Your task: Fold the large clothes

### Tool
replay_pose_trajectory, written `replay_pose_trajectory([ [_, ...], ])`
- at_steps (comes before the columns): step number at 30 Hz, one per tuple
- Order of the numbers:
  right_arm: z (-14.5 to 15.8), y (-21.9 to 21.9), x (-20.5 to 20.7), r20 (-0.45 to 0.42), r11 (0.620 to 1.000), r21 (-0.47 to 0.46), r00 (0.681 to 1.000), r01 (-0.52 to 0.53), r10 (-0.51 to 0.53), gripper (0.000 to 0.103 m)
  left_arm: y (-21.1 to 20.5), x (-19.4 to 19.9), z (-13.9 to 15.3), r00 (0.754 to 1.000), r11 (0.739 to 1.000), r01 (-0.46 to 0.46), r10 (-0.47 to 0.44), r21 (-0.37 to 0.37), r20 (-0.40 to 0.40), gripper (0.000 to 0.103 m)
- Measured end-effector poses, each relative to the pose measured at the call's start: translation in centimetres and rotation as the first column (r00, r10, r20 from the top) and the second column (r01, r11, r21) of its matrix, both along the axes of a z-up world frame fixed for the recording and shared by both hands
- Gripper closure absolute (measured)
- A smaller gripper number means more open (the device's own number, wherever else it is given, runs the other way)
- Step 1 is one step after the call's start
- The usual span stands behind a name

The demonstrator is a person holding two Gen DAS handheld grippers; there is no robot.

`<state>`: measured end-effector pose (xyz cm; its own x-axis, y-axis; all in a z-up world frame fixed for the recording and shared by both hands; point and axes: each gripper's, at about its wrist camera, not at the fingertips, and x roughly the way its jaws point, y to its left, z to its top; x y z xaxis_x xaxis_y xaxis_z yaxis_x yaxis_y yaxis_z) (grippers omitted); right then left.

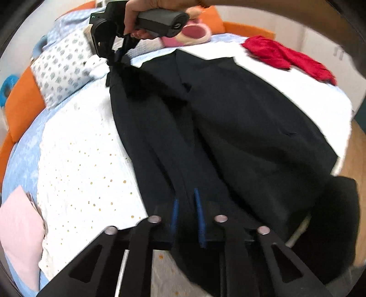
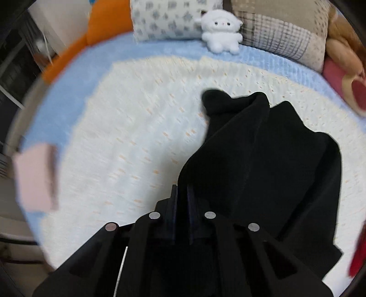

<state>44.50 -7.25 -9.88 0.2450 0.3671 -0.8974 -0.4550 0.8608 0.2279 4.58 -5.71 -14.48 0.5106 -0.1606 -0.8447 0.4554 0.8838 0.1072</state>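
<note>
Left gripper [image 1: 186,205], blue pads nearly together, clamps the near edge of a black coat [image 1: 228,118] spread over a white dotted blanket [image 1: 87,164]. Far across the coat, a hand [image 1: 146,13] holds the right gripper [image 1: 115,60], pinched on the opposite end. From the right wrist, that gripper [image 2: 181,196] bites dark cloth, with a white plush toy [image 2: 220,29] beyond and a red garment [image 1: 288,57] off to the side.

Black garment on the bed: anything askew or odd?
Yes. The black garment lies diagonally across the white blanket, its near-collar end bunched where the right hand-held gripper pinches it. No damage visible.
</note>
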Motion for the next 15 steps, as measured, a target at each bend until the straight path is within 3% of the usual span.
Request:
replay_pose_trajectory([
  [4, 1.0, -2.5, -0.2, -0.039, 0.993, 0.118, 0.999, 0.005, -0.001, 0.095, -1.5, -2.8, 1.1, 0.993, 0.993, 0.114, -0.114, -0.010, -0.017, 0.097],
  [6, 0.1, -4.5, 0.0, -0.065, 0.984, 0.174, 0.997, 0.040, -0.030, 0.095, -2.8, -3.9, 0.5, 0.979, 0.981, 0.184, -0.189, -0.066, -0.076, 0.097],
  [9, -3.0, -7.8, 0.3, -0.102, 0.973, 0.204, 0.991, 0.108, -0.088, 0.095, -4.4, -4.5, -1.5, 0.967, 0.974, 0.217, -0.224, -0.062, -0.124, 0.097],
  [13, -7.5, -10.7, 0.8, -0.123, 0.972, 0.170, 0.982, 0.160, -0.140, 0.095, -5.5, -4.4, -3.8, 0.950, 0.969, 0.235, -0.246, -0.077, -0.192, 0.096],
  [15, -9.4, -11.4, 1.0, -0.121, 0.968, 0.181, 0.981, 0.172, -0.152, 0.088, -5.5, -4.4, -4.3, 0.945, 0.968, 0.233, -0.249, -0.097, -0.212, 0.096],
])
